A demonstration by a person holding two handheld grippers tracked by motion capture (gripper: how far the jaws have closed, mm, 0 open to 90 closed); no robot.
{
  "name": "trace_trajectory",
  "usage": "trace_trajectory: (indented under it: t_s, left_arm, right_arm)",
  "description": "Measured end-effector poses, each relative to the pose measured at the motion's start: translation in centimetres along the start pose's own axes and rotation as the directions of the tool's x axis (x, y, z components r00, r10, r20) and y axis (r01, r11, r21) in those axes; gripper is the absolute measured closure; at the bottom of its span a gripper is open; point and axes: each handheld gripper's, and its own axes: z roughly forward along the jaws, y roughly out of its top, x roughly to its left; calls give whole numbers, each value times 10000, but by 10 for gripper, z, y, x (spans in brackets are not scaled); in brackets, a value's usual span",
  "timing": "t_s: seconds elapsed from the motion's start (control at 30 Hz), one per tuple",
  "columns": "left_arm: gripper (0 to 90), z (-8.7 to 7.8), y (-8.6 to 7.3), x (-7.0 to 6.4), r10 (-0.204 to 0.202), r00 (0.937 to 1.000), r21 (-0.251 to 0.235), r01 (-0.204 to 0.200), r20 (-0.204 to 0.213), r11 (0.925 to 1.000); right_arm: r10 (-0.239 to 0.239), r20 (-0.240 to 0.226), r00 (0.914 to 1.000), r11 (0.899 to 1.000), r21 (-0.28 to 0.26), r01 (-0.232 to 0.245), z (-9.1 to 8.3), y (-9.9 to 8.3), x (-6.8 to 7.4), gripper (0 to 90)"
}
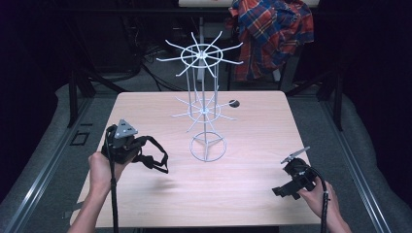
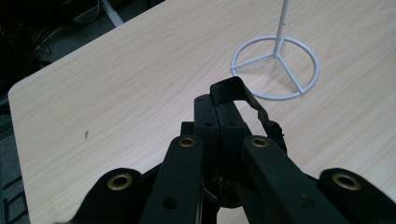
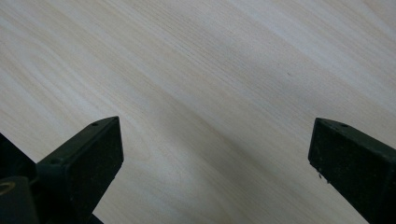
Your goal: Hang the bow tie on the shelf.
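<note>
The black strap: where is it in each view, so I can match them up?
High view: black strap hangs from the left gripper, left of the white wire stand's ring base.
Left gripper view: strap loops from the shut jaws, ring base just beyond.
Right gripper view: not in it, just open jaws over the table.
Shared landmark: the ring base.

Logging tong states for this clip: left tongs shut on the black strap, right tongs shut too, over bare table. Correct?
Not quite. The right tongs are open, jaws wide apart over bare table, as the right gripper view shows. The left tongs are shut on the black strap.
</note>
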Motion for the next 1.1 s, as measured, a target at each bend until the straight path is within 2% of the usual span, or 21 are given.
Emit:
trace_trajectory:
  t_s: [0.17,0.27,0.73,1.1]
  left_arm:
    - [893,0,7,-3,176,9998,-11,-176,53,9998]
    - [893,1,9,-5,182,9998,-50,-182,74,9998]
    - [892,3,18,-10,393,9991,-76,-392,142,9992]
    - [892,5,28,-7,404,9992,-123,-403,53,9991]
  right_arm:
    - [26,-1,10000,10000,-63,-26,0,0,0,28]
    - [-147,137,9998,9998,136,145,-1,0,-1,28]
    - [-128,177,9998,9998,157,125,-1,0,0,28]
    - [-115,110,9999,9999,124,114,0,0,0,28]
